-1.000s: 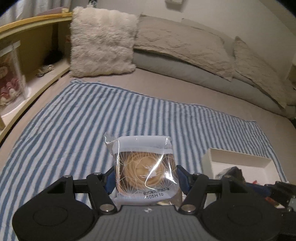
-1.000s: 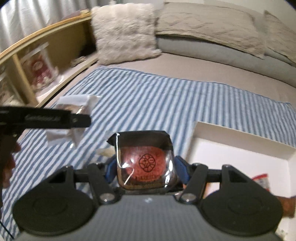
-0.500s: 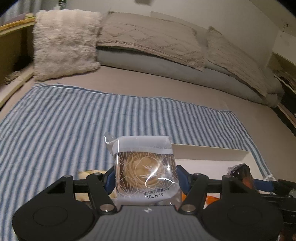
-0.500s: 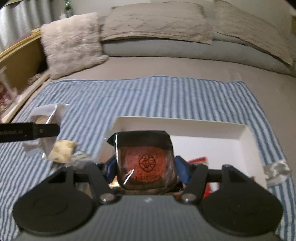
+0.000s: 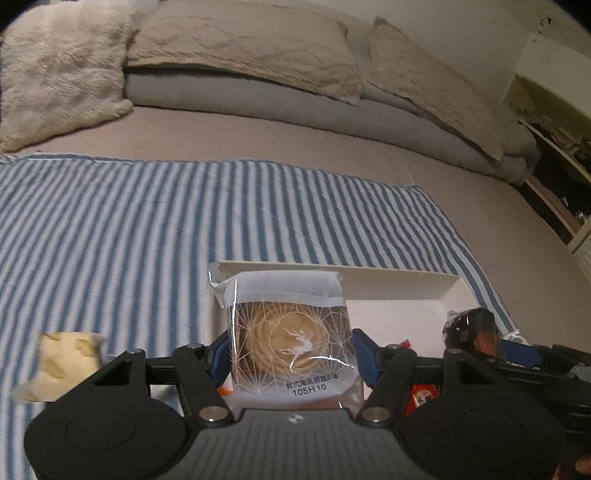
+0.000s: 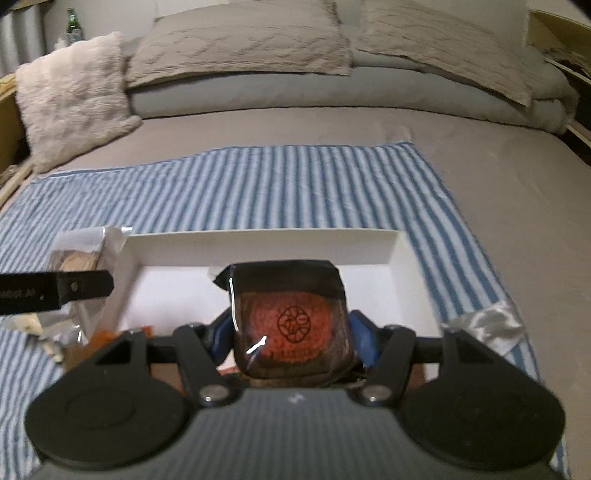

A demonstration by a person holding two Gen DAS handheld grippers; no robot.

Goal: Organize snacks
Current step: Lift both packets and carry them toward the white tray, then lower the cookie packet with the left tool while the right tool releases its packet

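Both grippers now over white box (image 6: 258,251), pastries still clamped

The white box (image 6: 266,245) has its floor largely hidden behind the dark-wrapped pastry (image 6: 290,328) and the right gripper (image 6: 291,345), so the red and orange packets (image 6: 101,338) inside it show only as slivers; in the left wrist view the pale crumpled snack (image 5: 61,363) on the striped cloth (image 5: 129,229) is blurred. The silver wrapper (image 6: 484,326) beside the box is smeared too; the green bottle (image 6: 74,27) is too small to read.
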